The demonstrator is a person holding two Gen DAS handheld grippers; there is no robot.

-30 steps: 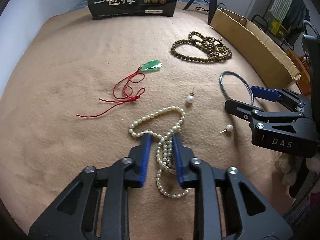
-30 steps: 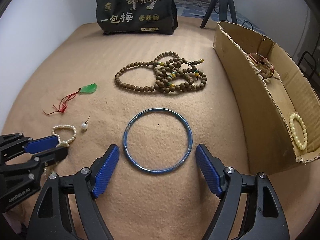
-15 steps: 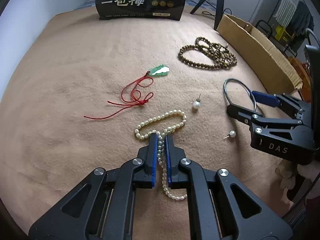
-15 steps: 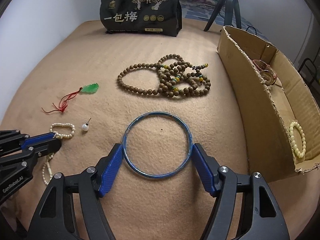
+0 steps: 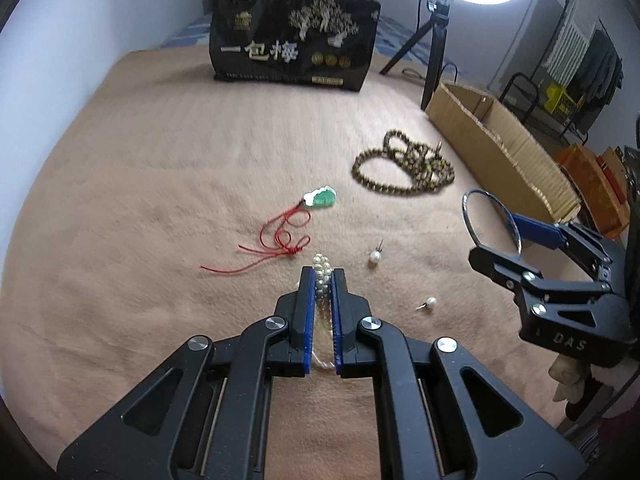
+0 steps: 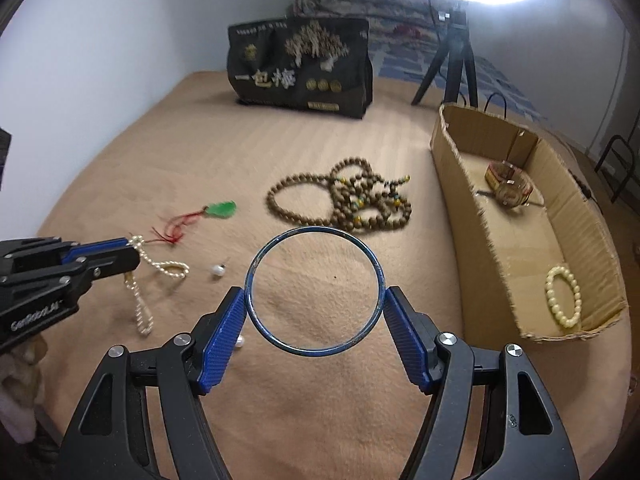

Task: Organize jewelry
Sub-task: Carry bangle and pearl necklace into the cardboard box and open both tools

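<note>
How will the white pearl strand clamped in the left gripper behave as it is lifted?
The white pearl strand probably stays floppy: it trails limply from the left gripper to the tan blanket. Its smooth round beads may slip. It looks light.

A black printed bag (image 6: pixel 300 68) stands at the far edge of a tan blanket (image 6: pixel 328 400), beside a glowing ring light's tripod (image 6: pixel 452 60).

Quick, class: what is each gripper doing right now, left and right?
Left gripper: shut on the pearl necklace.
Right gripper: shut on the blue bangle, pads pressing its two sides.
</note>
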